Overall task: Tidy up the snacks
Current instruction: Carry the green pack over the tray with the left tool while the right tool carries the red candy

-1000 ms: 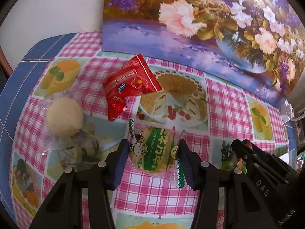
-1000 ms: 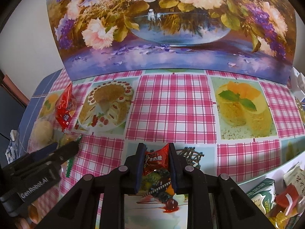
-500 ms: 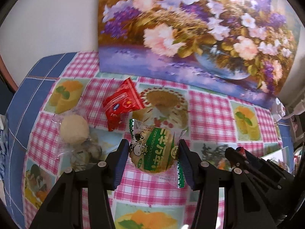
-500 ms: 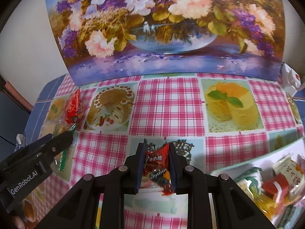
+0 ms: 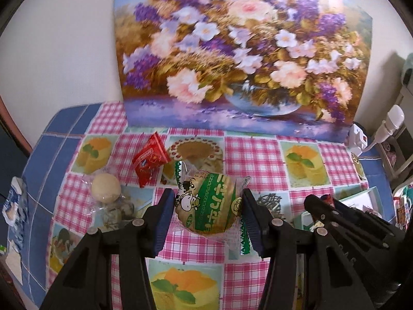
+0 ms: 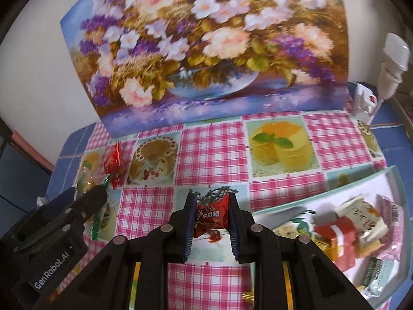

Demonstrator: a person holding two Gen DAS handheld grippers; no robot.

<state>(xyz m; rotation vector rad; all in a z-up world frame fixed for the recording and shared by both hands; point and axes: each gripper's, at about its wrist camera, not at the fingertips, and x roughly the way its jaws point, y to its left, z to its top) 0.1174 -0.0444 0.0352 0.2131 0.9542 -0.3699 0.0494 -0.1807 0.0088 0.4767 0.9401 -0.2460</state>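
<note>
Carrying snacks to tray (image 6: 322, 201) | L gripper (image 5: 206, 204) clamped on green cake pack (image 5: 206, 204) | R gripper (image 6: 212, 218) clamped on red candy (image 6: 212, 218) | next: position both over tray, release

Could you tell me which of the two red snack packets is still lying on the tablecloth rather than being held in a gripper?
The larger bright red foil packet beside the printed cake picture lies free on the tablecloth. The small dark red candy wrapper is clamped in the right gripper.

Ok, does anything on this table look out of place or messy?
Two snacks lie loose on the tablecloth, away from the tray holding the others: a red packet and a clear-wrapped round bun. Nothing looks spilled or torn.
</note>
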